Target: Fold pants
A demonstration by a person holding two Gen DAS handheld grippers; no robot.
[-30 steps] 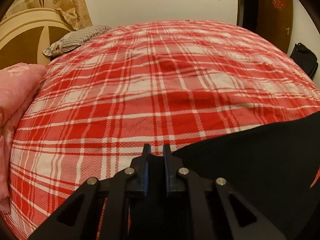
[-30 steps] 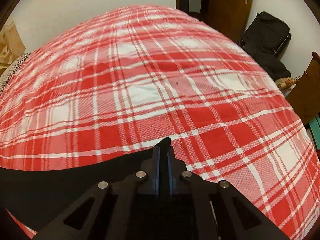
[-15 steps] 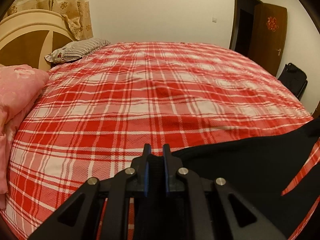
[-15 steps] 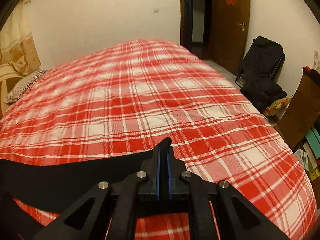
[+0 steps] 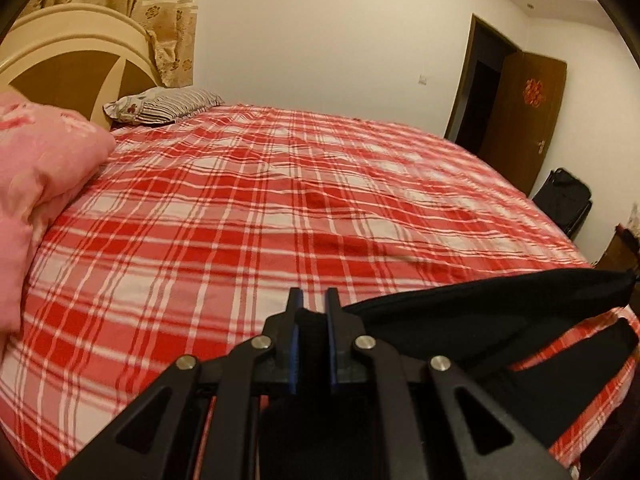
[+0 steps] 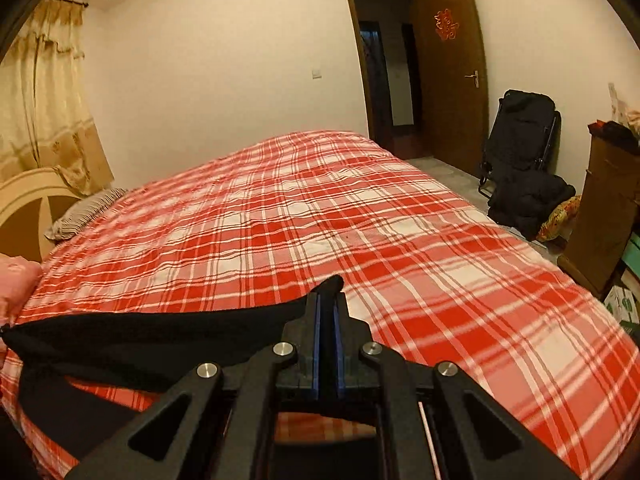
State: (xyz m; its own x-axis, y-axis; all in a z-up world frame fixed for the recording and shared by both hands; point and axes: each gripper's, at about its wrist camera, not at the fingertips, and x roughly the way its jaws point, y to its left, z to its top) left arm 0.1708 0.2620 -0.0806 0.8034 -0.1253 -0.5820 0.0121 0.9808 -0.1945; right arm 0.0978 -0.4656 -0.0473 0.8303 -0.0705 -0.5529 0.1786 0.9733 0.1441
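Black pants [image 5: 472, 320] hang stretched between two tools above a red plaid bed [image 5: 260, 216].

The left tool [image 5: 311, 308] is clenched on one end of the cloth, the right tool [image 6: 327, 300] on the other, with the fabric sagging slightly between them and trailing down to the sheet. To fold cleanly, the person would do well to keep both ends level and taut, carry them forward together, and lay the cloth flat before letting go.
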